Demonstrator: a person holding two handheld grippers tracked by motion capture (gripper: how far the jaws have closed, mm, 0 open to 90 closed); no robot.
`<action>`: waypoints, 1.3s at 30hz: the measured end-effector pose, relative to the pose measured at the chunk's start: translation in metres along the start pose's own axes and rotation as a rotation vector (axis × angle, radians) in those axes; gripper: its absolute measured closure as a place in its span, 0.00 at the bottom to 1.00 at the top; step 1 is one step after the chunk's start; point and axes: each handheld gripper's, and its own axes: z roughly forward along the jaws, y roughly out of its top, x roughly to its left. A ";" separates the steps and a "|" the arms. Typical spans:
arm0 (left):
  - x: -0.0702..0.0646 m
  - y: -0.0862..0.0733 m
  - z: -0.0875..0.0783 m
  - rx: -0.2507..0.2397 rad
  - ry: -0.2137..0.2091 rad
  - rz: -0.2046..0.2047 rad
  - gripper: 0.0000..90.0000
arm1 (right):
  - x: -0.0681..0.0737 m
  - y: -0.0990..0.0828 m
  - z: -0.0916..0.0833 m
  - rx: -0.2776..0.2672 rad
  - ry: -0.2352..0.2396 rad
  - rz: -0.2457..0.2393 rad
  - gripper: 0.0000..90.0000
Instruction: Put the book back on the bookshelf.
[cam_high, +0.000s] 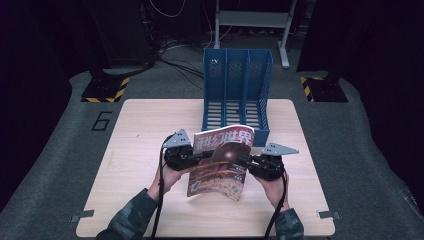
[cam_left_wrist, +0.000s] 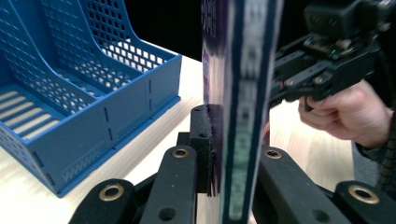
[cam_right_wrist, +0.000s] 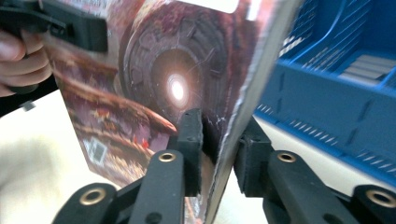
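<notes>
A magazine (cam_high: 222, 162) with a reddish-brown cover and a glowing disc on it stands upright above the wooden table (cam_high: 135, 165), between both hands. My left gripper (cam_high: 200, 159) is shut on its left edge; in the left gripper view the pads (cam_left_wrist: 203, 140) clamp the spine (cam_left_wrist: 243, 116). My right gripper (cam_high: 250, 162) is shut on the opposite edge, and in the right gripper view its pads (cam_right_wrist: 191, 140) squeeze the cover (cam_right_wrist: 163, 84). Right behind the magazine stands a blue file rack (cam_high: 237, 90) with three slots.
The rack (cam_left_wrist: 70, 116) sits at the table's far middle edge, close to the magazine's top. Two stand bases with yellow-black stripes (cam_high: 105, 90) (cam_high: 322, 90) flank the table on the grey floor. Cables lie behind the rack. Bare tabletop lies left and right of the hands.
</notes>
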 end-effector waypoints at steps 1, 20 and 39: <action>0.000 0.001 0.000 -0.010 0.004 0.004 0.92 | 0.001 0.003 -0.001 -0.008 -0.015 -0.012 0.85; 0.005 -0.008 -0.003 -0.055 0.015 0.051 0.85 | 0.014 0.013 -0.005 -0.049 -0.096 -0.150 0.82; -0.002 0.055 -0.010 0.012 -0.064 0.213 0.67 | 0.010 0.012 -0.004 -0.058 -0.076 -0.123 0.69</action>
